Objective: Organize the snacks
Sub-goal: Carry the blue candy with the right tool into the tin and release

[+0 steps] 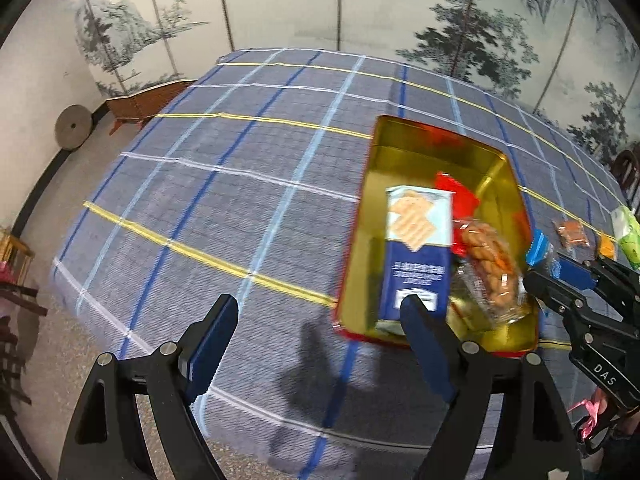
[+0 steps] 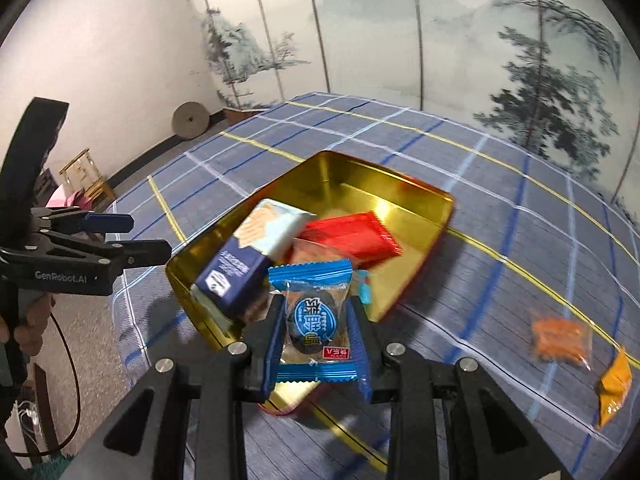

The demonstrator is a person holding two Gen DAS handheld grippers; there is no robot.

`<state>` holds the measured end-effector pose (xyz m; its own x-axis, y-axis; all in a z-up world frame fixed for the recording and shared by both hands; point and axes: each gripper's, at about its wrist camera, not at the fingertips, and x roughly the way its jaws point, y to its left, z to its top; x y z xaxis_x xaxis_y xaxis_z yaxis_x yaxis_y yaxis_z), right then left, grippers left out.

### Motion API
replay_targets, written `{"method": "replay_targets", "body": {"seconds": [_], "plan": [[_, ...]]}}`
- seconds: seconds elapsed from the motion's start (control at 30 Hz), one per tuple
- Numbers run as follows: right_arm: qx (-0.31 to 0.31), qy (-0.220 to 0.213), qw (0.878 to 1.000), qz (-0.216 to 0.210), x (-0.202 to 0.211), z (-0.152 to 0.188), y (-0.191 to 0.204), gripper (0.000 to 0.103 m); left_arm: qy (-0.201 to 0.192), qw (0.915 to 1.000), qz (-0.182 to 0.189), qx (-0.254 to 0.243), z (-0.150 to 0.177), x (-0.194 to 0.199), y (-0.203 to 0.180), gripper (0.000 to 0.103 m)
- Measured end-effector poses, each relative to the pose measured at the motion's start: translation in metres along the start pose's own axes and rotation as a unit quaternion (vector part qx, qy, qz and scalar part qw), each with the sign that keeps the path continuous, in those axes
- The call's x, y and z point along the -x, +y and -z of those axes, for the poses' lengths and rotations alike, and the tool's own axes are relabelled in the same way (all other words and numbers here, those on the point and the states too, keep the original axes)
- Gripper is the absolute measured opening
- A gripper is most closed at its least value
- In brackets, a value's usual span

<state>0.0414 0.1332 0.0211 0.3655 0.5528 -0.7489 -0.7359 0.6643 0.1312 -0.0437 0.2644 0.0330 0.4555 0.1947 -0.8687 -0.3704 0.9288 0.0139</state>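
A: What are the right gripper's (image 2: 316, 344) jaws doing?

B: They are pinching a blue-wrapped snack (image 2: 314, 322), one blue pad on each side of its clear middle, where a dark round cake shows. It hangs over the near edge of the gold tin (image 2: 416, 208).

A: And the left gripper (image 1: 320, 320)?

B: Jaws spread wide with nothing between them, above the cloth at the tin's near-left corner. Its right finger reaches in front of the tin's near rim.

A: What lies in the tin?

B: A blue biscuit box (image 2: 250, 260) leans along the left wall, its pale end pointing to the far side. Beside it is a red packet (image 2: 354, 238) on the tin floor, and a clear bag of brown twists (image 1: 490, 264) at the near-right corner, touching the box.

A: Where does the tin sit?

B: On the checked tablecloth (image 1: 240, 184), toward the table's near edge, right of the middle in the left wrist view.

A: Anything outside it?

B: To its right on the cloth, well apart: a small orange snack bag (image 2: 560, 340), a yellow packet (image 2: 614, 388) nearer the edge, and a green packet (image 1: 630, 236) at the right edge, seen only from the left wrist.
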Motion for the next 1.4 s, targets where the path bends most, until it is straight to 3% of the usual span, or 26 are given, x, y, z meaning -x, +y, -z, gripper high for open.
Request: {"method": "replay_targets", "body": {"seconds": [0.27, 0.87, 1.0, 1.4], "plan": [[0.024, 0.008, 1.0, 0.003, -0.025, -0.015, 0.018, 0.03, 0.001, 0.9992, -0.039, 0.004, 0.006, 0.001, 0.017, 0.081], [0.04, 0.015, 0.999, 0.022, -0.047, -0.03, 0.026, 0.033, 0.007, 0.9991, -0.039, 0.013, 0.011, 0.0, 0.025, 0.081], [0.035, 0.021, 0.999, 0.016, -0.047, -0.029, 0.026, 0.049, 0.009, 0.9991, -0.04, 0.013, 0.011, -0.001, 0.025, 0.081], [0.022, -0.002, 1.0, 0.001, -0.025, -0.027, 0.019, 0.053, 0.008, 0.9994, -0.032, 0.005, 0.006, -0.003, 0.014, 0.082]]}}
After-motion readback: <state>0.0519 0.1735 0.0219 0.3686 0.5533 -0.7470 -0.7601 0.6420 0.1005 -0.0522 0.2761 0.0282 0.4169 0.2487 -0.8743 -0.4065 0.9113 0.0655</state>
